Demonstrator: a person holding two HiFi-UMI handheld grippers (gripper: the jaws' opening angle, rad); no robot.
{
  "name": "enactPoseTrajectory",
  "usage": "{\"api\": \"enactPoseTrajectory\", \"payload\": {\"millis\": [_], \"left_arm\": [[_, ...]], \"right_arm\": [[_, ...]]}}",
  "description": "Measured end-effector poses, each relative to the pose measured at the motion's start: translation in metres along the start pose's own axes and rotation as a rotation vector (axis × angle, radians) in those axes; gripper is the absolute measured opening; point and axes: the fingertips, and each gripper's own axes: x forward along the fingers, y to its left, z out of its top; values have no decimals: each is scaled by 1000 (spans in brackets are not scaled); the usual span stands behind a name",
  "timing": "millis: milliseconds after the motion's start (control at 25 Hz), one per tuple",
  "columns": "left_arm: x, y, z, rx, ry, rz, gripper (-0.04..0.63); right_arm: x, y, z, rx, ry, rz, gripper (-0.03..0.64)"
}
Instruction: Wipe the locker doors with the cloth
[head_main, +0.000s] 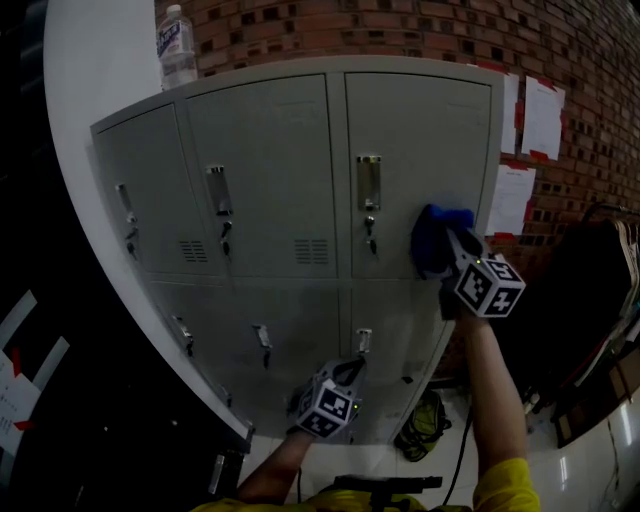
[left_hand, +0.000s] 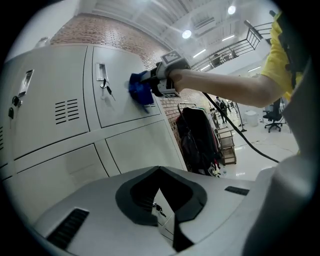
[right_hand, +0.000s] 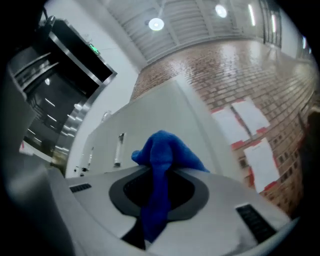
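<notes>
Head view: cloth (head_main: 432, 238), blue, pressed on upper-right locker door (head_main: 420, 140), centre-right of frame, clamped in R gripper (head_main: 450, 248). L gripper (head_main: 350, 372) low centre, near bottom-row door. Bottle (head_main: 177, 45) atop lockers, upper left.
L gripper view: jaws closed together, nothing betw. them; cloth upper centre, on door.
R gripper view: jaws pinch cloth, centre; papers (right_hand: 250, 120) on brick wall, right.

blue cloth (head_main: 436, 240), grey locker doors (head_main: 260, 170), red brick wall (head_main: 420, 30).
</notes>
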Motion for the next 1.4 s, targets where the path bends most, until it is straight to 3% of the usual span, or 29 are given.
{"api": "enactPoseTrajectory", "payload": {"millis": [80, 200, 360, 480, 720, 840, 880, 960, 1040, 1120, 1240, 1400], "left_arm": [[-3, 3, 2, 0, 0, 11, 3], [-12, 7, -4, -5, 13, 30, 3], [-23, 14, -19, -16, 49, 55, 3], [-25, 19, -24, -26, 56, 71, 2], [-17, 15, -20, -18, 33, 59, 2], [-16, 9, -15, -14, 28, 38, 3], [-16, 8, -14, -20, 25, 36, 3], [-17, 9, -13, -28, 21, 41, 3], [-21, 12, -17, -22, 23, 55, 3], [-27, 12, -25, -29, 38, 58, 3], [-38, 9, -36, -76, 62, 39, 3], [-43, 7, -47, -75, 77, 12, 3]], "right_arm": [[23, 55, -39, 19, 70, 111, 66], [46, 115, -91, 66, 126, 203, 66], [51, 132, -99, 97, 105, 237, 66], [39, 103, -89, 58, 76, 162, 66], [-38, -59, -87, 37, 49, -154, 66], [-60, -91, -78, -8, 53, -232, 66], [-61, -85, -75, -23, 42, -228, 66], [-63, -48, -79, -30, 30, -140, 66], [-77, 10, -105, -43, 57, -23, 67], [-105, 64, -144, -55, 100, 34, 67], [-144, 106, -204, -43, 186, 18, 67], [-164, 112, -252, -44, 308, -19, 67]]}}
